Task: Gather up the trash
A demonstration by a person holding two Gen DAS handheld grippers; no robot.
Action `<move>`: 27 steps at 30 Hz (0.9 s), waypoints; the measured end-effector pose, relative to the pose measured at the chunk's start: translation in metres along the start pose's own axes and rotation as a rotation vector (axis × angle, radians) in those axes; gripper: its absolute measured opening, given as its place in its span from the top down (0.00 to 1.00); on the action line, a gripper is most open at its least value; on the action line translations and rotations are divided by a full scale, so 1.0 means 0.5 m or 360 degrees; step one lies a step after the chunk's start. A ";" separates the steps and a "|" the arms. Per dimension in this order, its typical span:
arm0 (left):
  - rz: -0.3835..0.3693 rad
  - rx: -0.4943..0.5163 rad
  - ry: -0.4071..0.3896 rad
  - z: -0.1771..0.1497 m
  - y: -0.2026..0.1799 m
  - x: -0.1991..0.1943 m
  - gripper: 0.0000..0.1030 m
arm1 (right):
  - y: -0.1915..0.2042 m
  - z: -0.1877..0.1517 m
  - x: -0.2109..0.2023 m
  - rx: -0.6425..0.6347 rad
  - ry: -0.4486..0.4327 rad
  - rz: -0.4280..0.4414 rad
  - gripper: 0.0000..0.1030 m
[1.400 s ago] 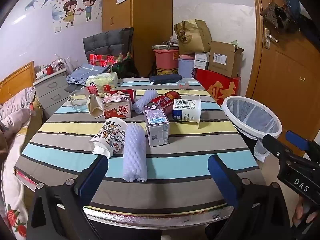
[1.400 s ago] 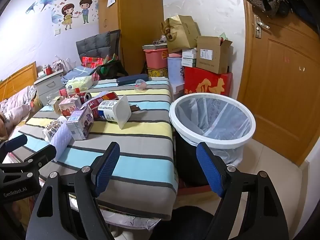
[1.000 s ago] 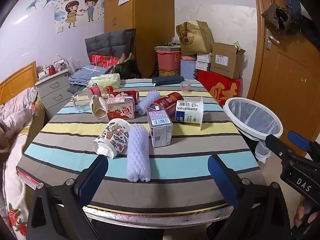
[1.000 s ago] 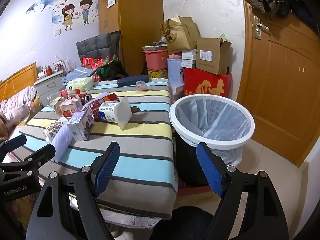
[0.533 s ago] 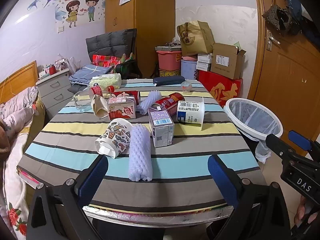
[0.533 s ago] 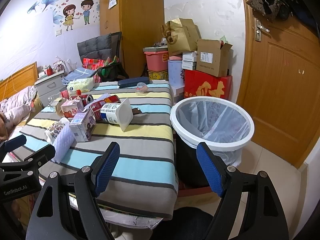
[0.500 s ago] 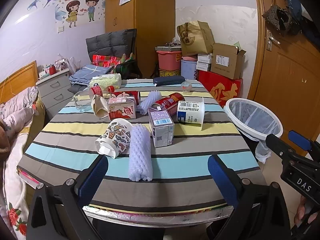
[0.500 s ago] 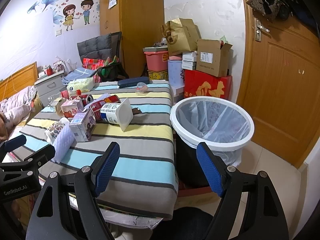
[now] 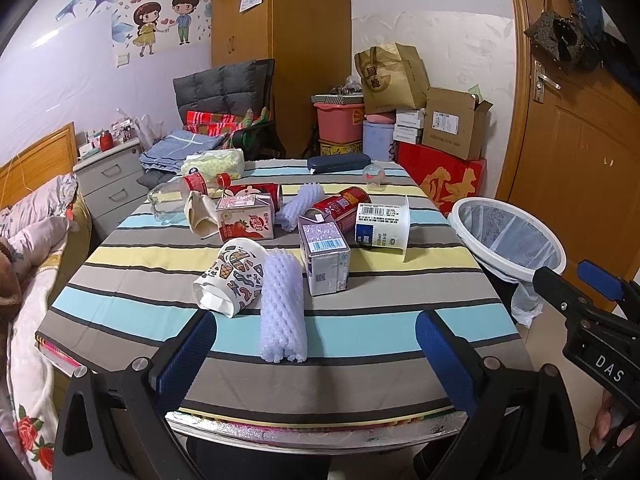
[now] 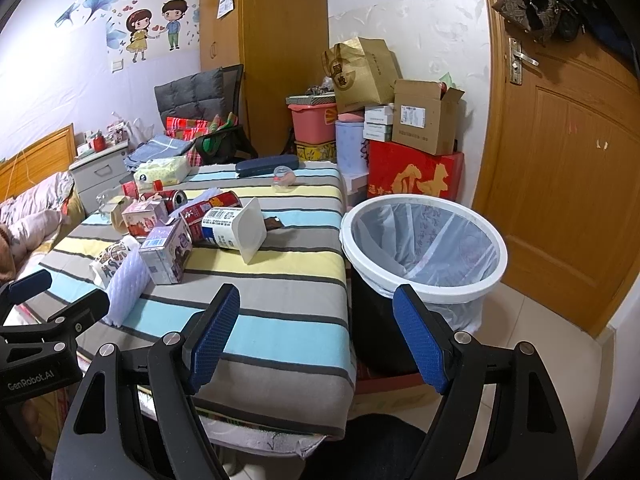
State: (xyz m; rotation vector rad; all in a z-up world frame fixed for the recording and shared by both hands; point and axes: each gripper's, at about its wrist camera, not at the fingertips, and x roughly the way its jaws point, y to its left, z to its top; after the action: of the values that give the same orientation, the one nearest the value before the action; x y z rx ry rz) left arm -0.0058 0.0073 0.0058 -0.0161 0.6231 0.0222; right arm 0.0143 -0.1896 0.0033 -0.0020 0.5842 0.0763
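Note:
Trash lies on a striped table (image 9: 360,340): a white foam net sleeve (image 9: 282,308), a patterned paper cup (image 9: 230,278), a purple-white carton (image 9: 324,258), a white yogurt tub (image 9: 382,226), a red can (image 9: 336,206) and a strawberry carton (image 9: 246,220). A white-rimmed lined trash bin (image 10: 422,244) stands right of the table; it also shows in the left wrist view (image 9: 508,240). My left gripper (image 9: 312,356) is open and empty at the near table edge, just short of the foam sleeve. My right gripper (image 10: 316,340) is open and empty, between table corner and bin.
Farther back on the table lie a clear bottle (image 9: 176,196), a second foam sleeve (image 9: 298,204), a dark case (image 9: 339,161) and a small clear cup (image 9: 374,178). Stacked boxes (image 10: 416,148) and a door (image 10: 560,160) are behind the bin. A bed (image 9: 28,248) is left.
Both grippers have drifted slightly back and up from the table, so the trash sits a little farther off. Nothing was grasped or moved.

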 end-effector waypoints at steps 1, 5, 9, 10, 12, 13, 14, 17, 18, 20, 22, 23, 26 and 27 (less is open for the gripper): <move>-0.0001 0.0002 0.0002 0.001 0.000 0.000 0.02 | 0.000 0.000 0.000 0.0000 -0.0003 0.0000 0.22; 0.0002 0.0005 -0.0002 0.001 -0.001 -0.003 0.02 | 0.000 0.002 -0.002 -0.0002 -0.0005 0.0002 0.22; 0.0002 0.0005 -0.0004 0.001 -0.001 -0.004 0.02 | -0.002 0.004 -0.005 -0.0003 -0.0011 -0.0001 0.22; 0.0002 0.0005 -0.0003 0.002 -0.001 -0.004 0.02 | -0.002 0.002 -0.008 -0.0003 -0.0015 -0.0004 0.22; 0.0002 0.0004 -0.0004 0.002 -0.001 -0.005 0.02 | -0.003 0.003 -0.008 -0.0001 -0.0015 -0.0005 0.22; 0.0002 0.0004 -0.0004 0.002 -0.001 -0.005 0.02 | -0.003 0.003 -0.008 -0.0002 -0.0016 -0.0006 0.22; 0.0002 0.0005 -0.0003 0.002 -0.001 -0.005 0.02 | -0.002 0.003 -0.008 -0.0003 -0.0016 -0.0004 0.22; 0.0001 0.0005 -0.0004 0.002 0.000 -0.005 0.02 | -0.004 0.004 -0.007 -0.0002 -0.0014 -0.0006 0.22; 0.0002 0.0004 -0.0005 0.002 -0.001 -0.005 0.02 | -0.003 0.004 -0.008 -0.0002 -0.0014 -0.0004 0.22; 0.0002 0.0005 -0.0006 0.002 -0.002 -0.006 0.02 | -0.002 0.003 -0.008 -0.0003 -0.0017 -0.0007 0.22; 0.0002 0.0006 -0.0009 0.002 -0.001 -0.006 0.02 | 0.000 0.003 -0.008 -0.0008 -0.0016 -0.0004 0.22; 0.0002 0.0005 -0.0010 0.003 -0.001 -0.008 0.02 | -0.001 0.003 -0.008 -0.0007 -0.0016 -0.0008 0.22; 0.0002 0.0006 -0.0009 0.003 -0.001 -0.008 0.02 | 0.001 0.003 -0.009 -0.0009 -0.0021 -0.0008 0.22; 0.0001 0.0003 -0.0010 0.003 -0.001 -0.008 0.02 | 0.000 0.004 -0.009 -0.0008 -0.0022 -0.0010 0.22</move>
State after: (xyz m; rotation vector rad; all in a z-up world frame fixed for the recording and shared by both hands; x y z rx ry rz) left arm -0.0083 0.0067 0.0092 -0.0138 0.6171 0.0225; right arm 0.0113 -0.1898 0.0074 -0.0084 0.5701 0.0719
